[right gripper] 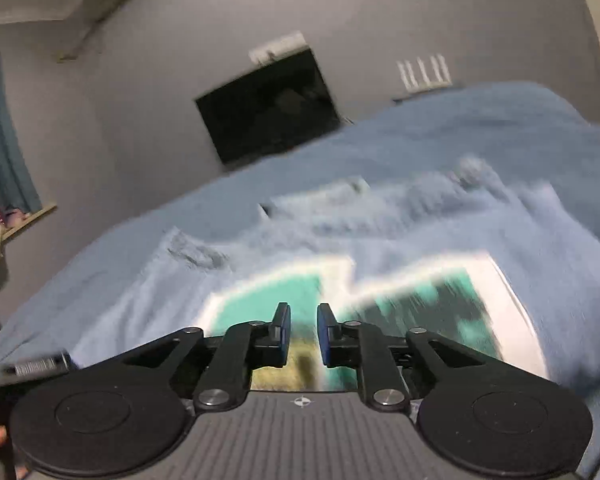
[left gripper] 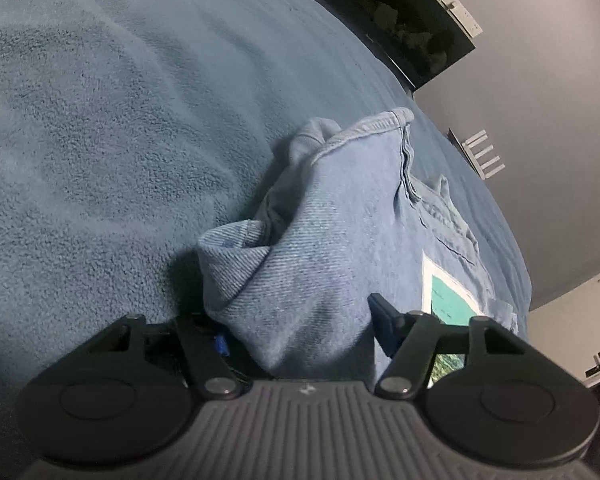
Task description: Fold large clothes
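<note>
A light blue denim garment (left gripper: 340, 232) with a white-bordered teal print (left gripper: 444, 292) lies on a blue fleece blanket (left gripper: 120, 120). A bunched, folded-over part of it fills the gap of my left gripper (left gripper: 300, 326); the cloth touches the right finger (left gripper: 384, 320) and covers most of the left one. In the blurred right wrist view, my right gripper (right gripper: 303, 322) hovers low over the teal print (right gripper: 412, 300) of the denim garment (right gripper: 420, 224). Its blue pads (right gripper: 285, 328) stand a narrow gap apart with nothing between them.
The blanket (right gripper: 480, 128) spreads wide to the left of the garment. A dark framed panel (left gripper: 400, 20) (right gripper: 268, 108) hangs on the grey wall beyond the bed, with a small white rack (left gripper: 484, 156) beside it. A curtained window ledge (right gripper: 12, 200) is at far left.
</note>
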### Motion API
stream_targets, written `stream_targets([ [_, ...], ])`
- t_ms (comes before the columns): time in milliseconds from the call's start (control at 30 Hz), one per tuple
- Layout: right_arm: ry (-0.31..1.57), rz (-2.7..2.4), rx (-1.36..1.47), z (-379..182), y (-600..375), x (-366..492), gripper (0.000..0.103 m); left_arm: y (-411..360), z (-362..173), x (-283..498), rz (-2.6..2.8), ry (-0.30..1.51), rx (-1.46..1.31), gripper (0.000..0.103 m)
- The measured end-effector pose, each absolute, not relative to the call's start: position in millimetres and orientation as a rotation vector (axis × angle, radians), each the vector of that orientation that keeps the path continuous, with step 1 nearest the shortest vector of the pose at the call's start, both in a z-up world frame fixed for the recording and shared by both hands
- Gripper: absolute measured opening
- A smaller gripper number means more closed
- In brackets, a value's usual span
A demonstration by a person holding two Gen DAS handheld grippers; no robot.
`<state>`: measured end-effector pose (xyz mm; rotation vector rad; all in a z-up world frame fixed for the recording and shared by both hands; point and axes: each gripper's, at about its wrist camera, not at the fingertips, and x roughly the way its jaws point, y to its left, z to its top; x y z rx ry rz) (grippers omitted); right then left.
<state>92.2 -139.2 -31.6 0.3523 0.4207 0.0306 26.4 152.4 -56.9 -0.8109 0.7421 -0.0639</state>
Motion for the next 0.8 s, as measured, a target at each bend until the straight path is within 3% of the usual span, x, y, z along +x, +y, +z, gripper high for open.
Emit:
stream_targets([
  [200, 0.489, -0.034, 0.367, -43.4, -144.0, 160.0, 0.018, 165.1, -64.4, 22.1, -0.1, 0.713, -0.892, 0.063],
  [300, 0.539, -0.067, 0.389, -67.0, -150.2, 178.1, 0.003, 165.4, -69.2, 27.4, -0.103, 0.689, -0.917, 0.064],
  [367, 0.524, -0.068, 0.391, -70.8, -150.2, 176.5, 0.0, 157.7, -60.7, 21.9, -0.076, 0.652, -0.862, 0.059],
  [433, 0.518, -0.068, 0.373, -72.0, -148.3, 176.1, 0.0, 142.8, -44.4, 13.4, -0.063, 0.6, -0.742, 0.046],
  [533, 0.513, -0.065, 0.376, -71.9, -150.0, 173.6, 0.0, 126.4, -25.8, 7.1, -0.077, 0.537, -0.606, 0.04],
  [700, 0.505, -0.07, 0.377, -72.2, -148.9, 173.5, 0.0, 131.3, -32.6, 10.2, -0.088, 0.551, -0.64, 0.041],
  [800, 0.51, -0.07, 0.402, -67.6, -149.3, 170.7, 0.0, 144.5, -48.5, 20.0, -0.107, 0.615, -0.749, 0.051],
])
